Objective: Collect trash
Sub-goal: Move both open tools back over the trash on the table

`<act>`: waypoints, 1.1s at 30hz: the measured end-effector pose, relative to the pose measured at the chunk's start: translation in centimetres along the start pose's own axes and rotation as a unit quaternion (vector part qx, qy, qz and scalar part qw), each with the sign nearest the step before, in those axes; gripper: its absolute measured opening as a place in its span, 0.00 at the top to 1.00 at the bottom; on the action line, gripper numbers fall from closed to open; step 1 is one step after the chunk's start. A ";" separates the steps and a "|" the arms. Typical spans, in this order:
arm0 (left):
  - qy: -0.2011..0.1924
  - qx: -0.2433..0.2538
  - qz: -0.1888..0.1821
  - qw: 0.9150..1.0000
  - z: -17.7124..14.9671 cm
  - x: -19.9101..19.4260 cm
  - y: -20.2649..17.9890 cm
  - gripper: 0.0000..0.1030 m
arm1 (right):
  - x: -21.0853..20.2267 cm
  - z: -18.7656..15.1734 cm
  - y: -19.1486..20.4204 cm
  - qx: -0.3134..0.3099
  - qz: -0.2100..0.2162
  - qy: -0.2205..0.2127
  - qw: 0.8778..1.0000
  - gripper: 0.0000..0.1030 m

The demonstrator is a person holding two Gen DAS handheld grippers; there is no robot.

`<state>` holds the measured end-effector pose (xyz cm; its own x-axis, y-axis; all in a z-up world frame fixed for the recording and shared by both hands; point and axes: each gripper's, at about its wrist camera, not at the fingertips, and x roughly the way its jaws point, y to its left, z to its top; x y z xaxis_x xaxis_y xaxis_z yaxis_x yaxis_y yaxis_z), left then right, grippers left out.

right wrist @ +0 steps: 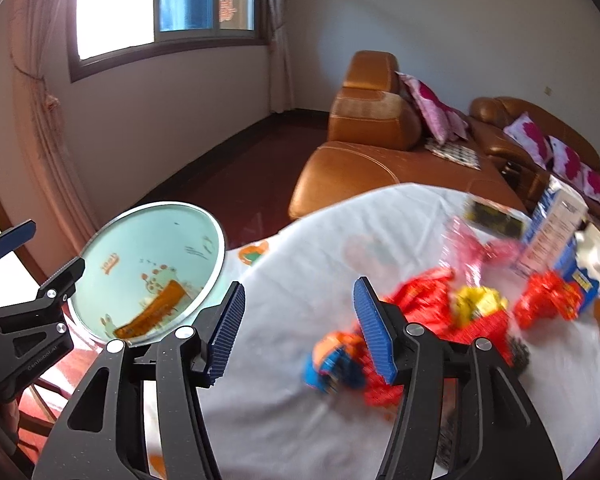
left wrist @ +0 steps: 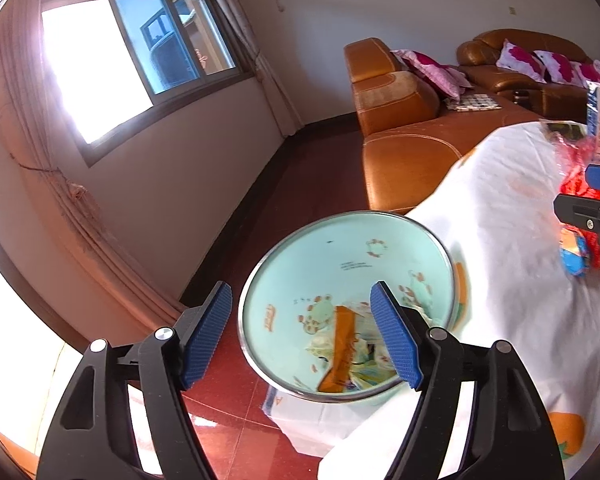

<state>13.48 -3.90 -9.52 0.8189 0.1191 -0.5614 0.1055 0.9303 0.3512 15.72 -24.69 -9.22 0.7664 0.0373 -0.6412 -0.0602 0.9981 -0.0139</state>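
Left gripper (left wrist: 302,336): we hold it at the lower centre of the left wrist view, its blue fingers (left wrist: 206,336) spread wide apart with nothing between them, poised over the mouth of the bin.
Bin (left wrist: 300,264): a pale green pail with cartoon prints and a metal rim, just beside the worktop's edge; in the right wrist view it sits at the lower left. An orange wrapper (left wrist: 342,350) and some pale crumpled scraps already lie at its bottom.
Worktop (right wrist: 320,240): covered by a white cloth with orange prints, filling the lower right of both views.
Right gripper (right wrist: 300,328): we hold it at the lower centre of its own view, fingers wide apart and empty, above the cloth.
Blue-and-orange wrapper (right wrist: 334,364): blurred, lying on the cloth just beside the right-hand finger, nearest of the loose trash.
Red wrappers (right wrist: 432,308): a crumpled heap further right, with a yellow piece (right wrist: 478,304) on top.
Carton (right wrist: 556,236): blue and white, upright at the far right edge.
Step in hand: we judge one drop into the bin is done and the next pick is beginning.
Next move: we need to bring the right fingers down around the blue-and-orange wrapper and close on it without pinching the cloth.
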 end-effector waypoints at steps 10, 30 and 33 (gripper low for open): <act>-0.011 0.032 -0.031 0.999 -0.2 -1.8 -4.2 0.29 | -2.8 -3.1 -3.9 0.028 -0.039 -0.001 0.999 0.45; -0.052 0.099 -0.081 0.990 1.2 -4.7 -12.9 0.23 | -4.5 -7.8 -12.8 0.123 -0.131 0.036 0.983 0.41; -0.054 0.099 -0.080 0.990 1.7 -4.4 -12.9 0.23 | -4.4 -7.9 -13.0 0.135 -0.134 0.037 0.981 0.40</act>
<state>9.46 -17.02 -10.28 0.8374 -0.0720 -0.5418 0.3379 0.8473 0.4098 8.08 -38.27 -12.30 0.6823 -0.2222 -0.6965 0.3166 0.9485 0.0076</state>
